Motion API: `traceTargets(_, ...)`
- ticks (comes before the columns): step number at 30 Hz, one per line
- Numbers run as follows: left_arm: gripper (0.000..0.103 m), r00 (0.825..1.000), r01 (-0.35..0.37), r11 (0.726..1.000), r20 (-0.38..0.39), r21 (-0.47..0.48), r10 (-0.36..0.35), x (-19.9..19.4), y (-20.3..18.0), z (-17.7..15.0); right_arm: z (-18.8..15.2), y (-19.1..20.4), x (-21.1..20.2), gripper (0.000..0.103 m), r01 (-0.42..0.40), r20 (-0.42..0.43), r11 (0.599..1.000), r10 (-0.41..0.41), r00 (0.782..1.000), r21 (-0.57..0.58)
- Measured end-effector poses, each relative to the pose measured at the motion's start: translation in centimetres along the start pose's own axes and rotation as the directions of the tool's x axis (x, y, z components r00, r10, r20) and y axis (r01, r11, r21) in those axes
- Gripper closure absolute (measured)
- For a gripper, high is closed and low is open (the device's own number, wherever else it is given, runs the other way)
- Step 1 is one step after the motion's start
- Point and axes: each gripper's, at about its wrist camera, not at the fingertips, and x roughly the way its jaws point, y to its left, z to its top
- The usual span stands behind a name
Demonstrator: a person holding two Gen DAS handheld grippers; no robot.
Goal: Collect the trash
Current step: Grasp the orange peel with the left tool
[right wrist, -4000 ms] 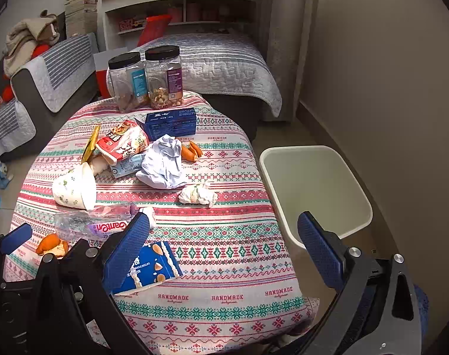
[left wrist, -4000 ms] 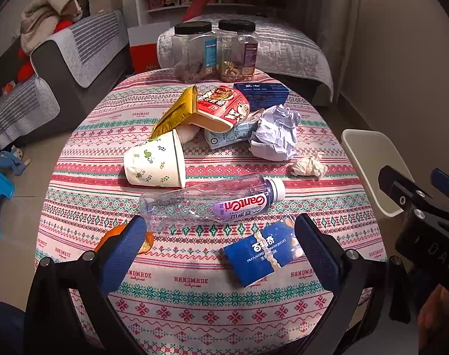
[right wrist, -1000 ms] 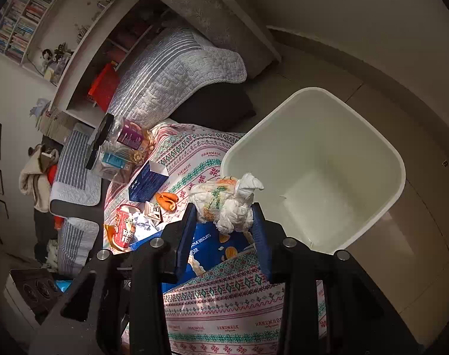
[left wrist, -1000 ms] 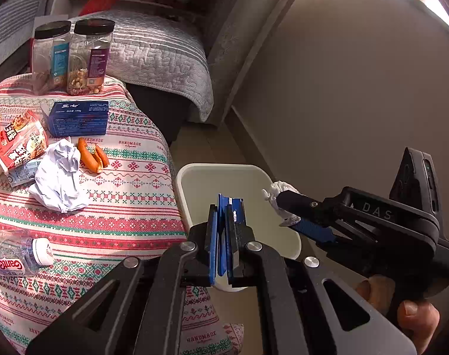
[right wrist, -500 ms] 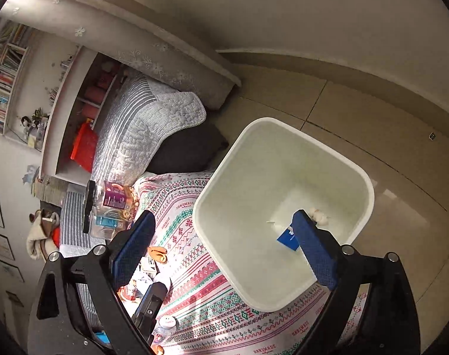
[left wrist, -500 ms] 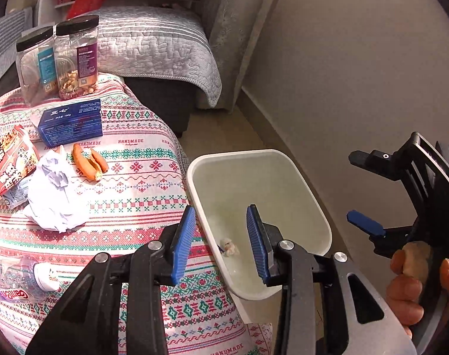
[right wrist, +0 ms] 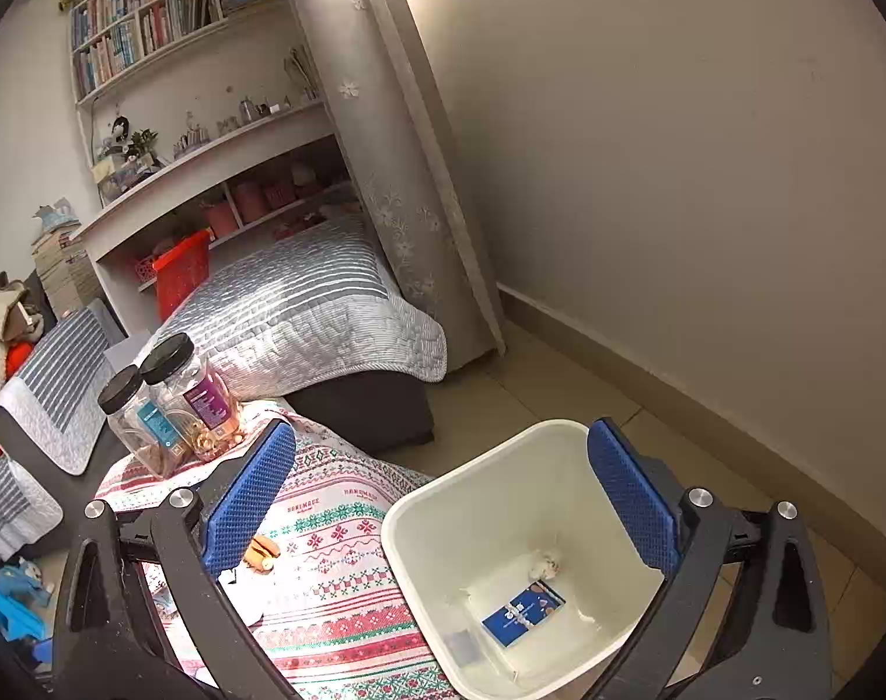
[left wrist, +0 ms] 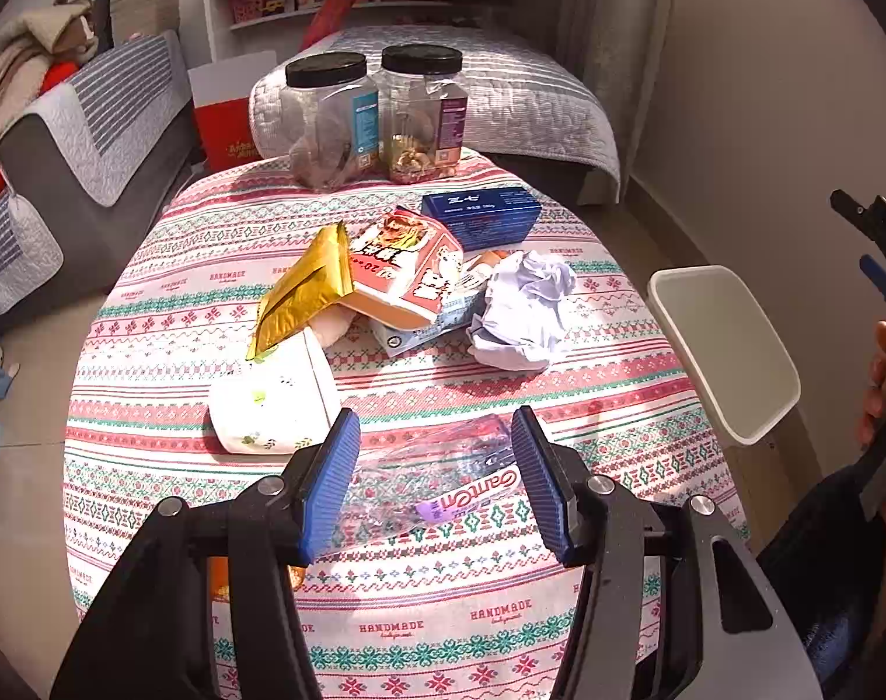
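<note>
Left tool (left wrist: 434, 478) half open and empty, jaws just widened, over the light, crushable, slippery bottle (left wrist: 443, 481) at the tabletop's (left wrist: 606, 408) 6 o'clock, best gripped mid-body; right tool (right wrist: 443, 501) gapes empty above the bin (right wrist: 443, 519).

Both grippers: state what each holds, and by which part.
Nothing is held. The left gripper and the right gripper have just been opening; both jaws stand empty.

"How many on the table (left wrist: 151, 291)?"
"Two jars (left wrist: 331, 119) at the far edge, one bottle (left wrist: 443, 484), one cup (left wrist: 274, 402), one paper ball (left wrist: 525, 309)."
"And beside it, in the bin (right wrist: 437, 501)?"
"One blue packet (right wrist: 523, 612), one tissue wad (right wrist: 545, 563)."
</note>
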Motion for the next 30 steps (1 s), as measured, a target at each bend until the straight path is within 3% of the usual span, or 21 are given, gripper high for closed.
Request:
traceTargets(2, 0.049, 0.997, -0.06, 0.993, -0.046, -0.106, 0.056, 0.2, 4.9, -1.8, -0.3, 1.5, -0.6, 0.007, -0.017, 0.048, 0.998, 0.02, 0.999, -0.059)
traceTargets(4, 0.049, 0.99, -0.122, 0.975, -0.092, -0.188, 0.106, 0.1, 8.5, -3.0, -0.6, 3.3, 0.2, 0.007, -0.002, 0.009, 0.994, 0.003, 1.0, -0.113)
traceTargets(7, 0.049, 0.992, -0.12, 0.972, -0.07, -0.201, 0.108, -1.4, 10.6, -4.1, -1.6, 5.7, 1.6, 0.007, -0.053, -0.076, 0.987, 0.042, 0.996, -0.15)
traceTargets(9, 0.048, 0.991, -0.117, 0.976, -0.083, -0.184, 0.103, -1.5, 11.1, -5.0, -2.4, 7.2, 2.3, 0.007, -0.091, -0.134, 0.983, 0.07, 0.989, -0.161)
traceTargets(12, 0.046, 0.982, -0.143, 0.979, -0.144, -0.145, 0.122, -0.3, 11.2, -6.1, -4.1, 10.4, 3.3, 0.007, -0.183, -0.244, 0.967, 0.137, 0.96, -0.179)
traceTargets(18, 0.046, 0.954, -0.136, 0.991, -0.271, -0.004, 0.13, 4.4, 9.3, -7.7, -7.4, 15.4, 4.6, 0.007, -0.247, -0.354, 0.92, 0.131, 0.926, -0.304)
traceTargets(20, 0.046, 0.943, -0.149, 0.988, -0.293, 0.048, 0.156, 5.9, 8.6, -7.9, -8.5, 16.2, 5.8, 0.007, -0.279, -0.413, 0.909, 0.137, 0.901, -0.309)
traceTargets(23, 0.042, 0.934, -0.171, 0.981, -0.303, 0.09, 0.19, 7.4, 8.4, -7.9, -9.9, 16.4, 8.3, 0.007, -0.303, -0.517, 0.919, 0.137, 0.845, -0.252)
traceTargets(24, 0.044, 0.939, -0.157, 0.985, -0.3, 0.069, 0.171, 7.4, 8.6, -7.7, -10.2, 16.3, 9.0, 0.007, -0.309, -0.542, 0.923, 0.143, 0.828, -0.228)
traceTargets(26, 0.063, 0.938, -0.169, 0.985, -0.302, 0.033, 0.171, 7.2, 9.2, -7.4, -10.7, 16.3, 10.0, 0.007, -0.31, -0.572, 0.932, 0.154, 0.806, -0.186)
traceTargets(27, 0.082, 0.934, -0.189, 0.981, -0.303, 0.033, 0.19, 7.0, 9.5, -7.3, -10.9, 16.3, 10.4, 0.007, -0.308, -0.583, 0.936, 0.156, 0.797, -0.172)
traceTargets(30, 0.094, 0.937, -0.187, 0.982, -0.305, -0.025, 0.17, 6.8, 10.7, -7.3, -11.7, 16.3, 11.5, 0.007, -0.305, -0.615, 0.943, 0.162, 0.772, -0.135)
